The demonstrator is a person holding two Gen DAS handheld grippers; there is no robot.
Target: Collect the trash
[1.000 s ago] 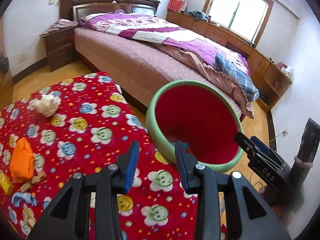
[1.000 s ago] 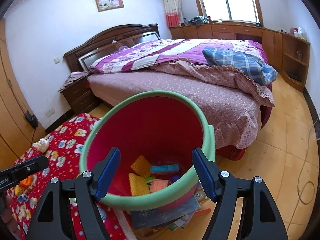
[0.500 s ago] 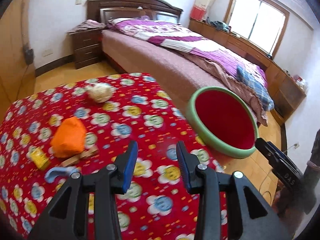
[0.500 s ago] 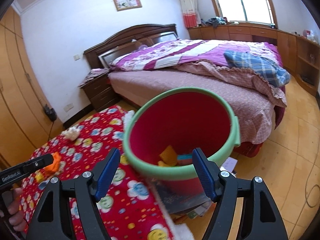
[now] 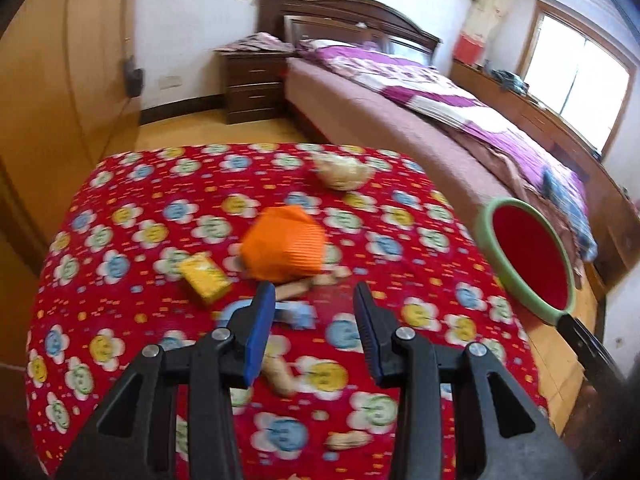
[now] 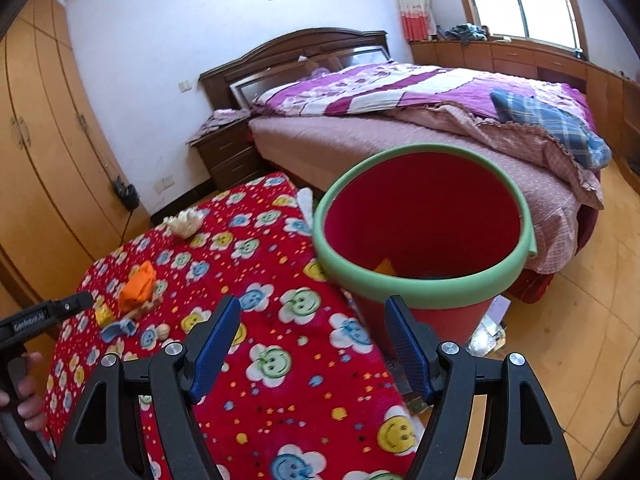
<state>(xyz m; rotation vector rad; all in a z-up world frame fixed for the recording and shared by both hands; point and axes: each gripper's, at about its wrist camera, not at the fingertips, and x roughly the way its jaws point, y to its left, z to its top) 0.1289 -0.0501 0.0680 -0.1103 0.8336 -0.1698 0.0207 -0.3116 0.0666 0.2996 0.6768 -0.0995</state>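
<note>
A red bin with a green rim (image 6: 424, 240) stands on the floor at the table's right edge; it also shows in the left wrist view (image 5: 528, 256). Trash lies on the red flowered tablecloth (image 5: 132, 208): an orange crumpled paper (image 5: 284, 244), a yellow box (image 5: 204, 278), a blue scrap (image 5: 298, 316), wooden sticks (image 5: 304, 286), a white paper ball (image 5: 342, 172) and peanut shells (image 5: 348, 440). My left gripper (image 5: 314, 320) is open and empty, above the cloth just short of the orange paper. My right gripper (image 6: 312, 344) is open and empty, between the table and the bin.
A large bed (image 6: 420, 120) with a purple quilt stands behind the bin. A dark nightstand (image 5: 252, 84) is at the back. Wooden wardrobes (image 6: 44, 152) line the left wall. Papers lie on the floor by the bin (image 6: 488, 328).
My left gripper has swung left from the bin to over the trash on the table. My right gripper has drawn back and left from over the bin.
</note>
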